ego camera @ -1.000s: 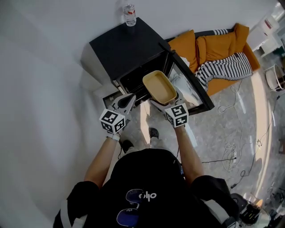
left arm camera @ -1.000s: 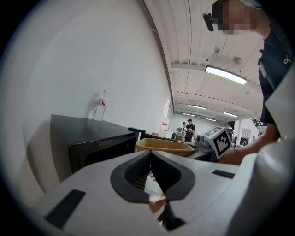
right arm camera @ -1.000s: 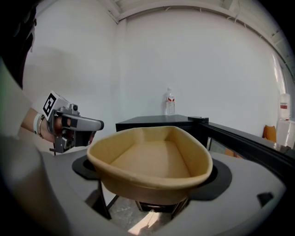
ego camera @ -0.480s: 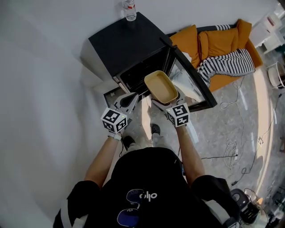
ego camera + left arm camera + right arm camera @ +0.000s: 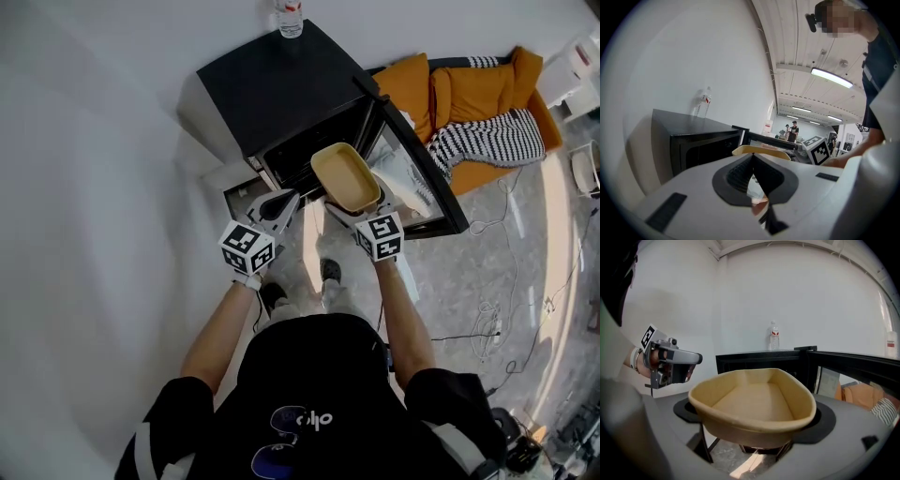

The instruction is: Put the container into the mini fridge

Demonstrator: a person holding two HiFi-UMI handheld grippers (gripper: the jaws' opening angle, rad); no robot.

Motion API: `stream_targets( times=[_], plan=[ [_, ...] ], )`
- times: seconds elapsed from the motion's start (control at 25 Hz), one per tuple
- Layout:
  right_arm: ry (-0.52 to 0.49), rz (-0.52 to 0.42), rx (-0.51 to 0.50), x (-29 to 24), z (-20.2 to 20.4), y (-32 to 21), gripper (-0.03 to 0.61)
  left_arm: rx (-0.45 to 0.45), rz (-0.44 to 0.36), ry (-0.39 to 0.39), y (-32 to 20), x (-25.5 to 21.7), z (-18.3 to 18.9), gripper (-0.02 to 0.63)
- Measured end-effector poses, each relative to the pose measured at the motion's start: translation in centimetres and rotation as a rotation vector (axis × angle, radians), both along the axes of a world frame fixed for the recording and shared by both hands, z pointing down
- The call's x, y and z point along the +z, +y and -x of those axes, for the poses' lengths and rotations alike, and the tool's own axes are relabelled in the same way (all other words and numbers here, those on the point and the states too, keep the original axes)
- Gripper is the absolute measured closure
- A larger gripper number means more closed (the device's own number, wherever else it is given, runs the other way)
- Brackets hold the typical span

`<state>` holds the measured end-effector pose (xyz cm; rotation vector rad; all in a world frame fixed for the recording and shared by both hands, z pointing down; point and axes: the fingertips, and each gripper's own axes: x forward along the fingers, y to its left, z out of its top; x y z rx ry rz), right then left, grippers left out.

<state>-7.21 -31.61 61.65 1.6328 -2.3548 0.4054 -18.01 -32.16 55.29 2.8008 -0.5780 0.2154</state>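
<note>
A tan, empty oval container (image 5: pixel 345 176) hangs in front of the black mini fridge (image 5: pixel 281 84), whose door (image 5: pixel 412 173) stands open to the right. My right gripper (image 5: pixel 354 212) is shut on the container's near end. In the right gripper view the container (image 5: pixel 752 401) fills the space between the jaws of the right gripper (image 5: pixel 754 420), level and upright, with the fridge opening (image 5: pixel 754 363) behind it. My left gripper (image 5: pixel 281 202) hovers to the left of the container, shut on nothing. In the left gripper view the left gripper's (image 5: pixel 753 158) pads meet at their tips.
A water bottle (image 5: pixel 290 19) stands on the fridge's top near the white wall. An orange couch (image 5: pixel 469 89) with a striped blanket (image 5: pixel 487 141) lies right of the door. Cables (image 5: pixel 487 319) trail over the floor. The person's feet (image 5: pixel 323 272) stand before the fridge.
The fridge, the container and both grippers have shifted slightly right and up in the head view. The right gripper's hold on the container is unchanged, and the left gripper remains shut.
</note>
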Motion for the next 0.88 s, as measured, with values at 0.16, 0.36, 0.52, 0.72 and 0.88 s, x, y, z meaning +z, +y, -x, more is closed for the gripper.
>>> stream_targets(
  times=[0.16,0.36,0.52,0.72,0.88],
  plan=[
    [0.015,-0.004,-0.020,1.3,0.4,-1.6,0.014,-0.024,0.005,0.004,-0.5,1.0,0.5,0.606],
    [0.031,-0.002,-0.034,3.3,0.2,-4.0,0.014,-0.067,0.015,-0.002,-1.2,2.6,1.1,0.606],
    [0.034,0.003,-0.034,4.8,0.0,-6.3,0.014,-0.104,0.024,-0.010,-1.8,3.6,1.8,0.606],
    [0.037,-0.011,-0.038,6.2,-0.4,-9.6,0.014,-0.124,0.042,-0.016,-2.4,4.7,2.0,0.606],
    [0.028,-0.024,-0.041,7.0,-0.4,-11.9,0.014,-0.127,0.060,-0.029,-2.9,5.8,1.7,0.606]
  ],
)
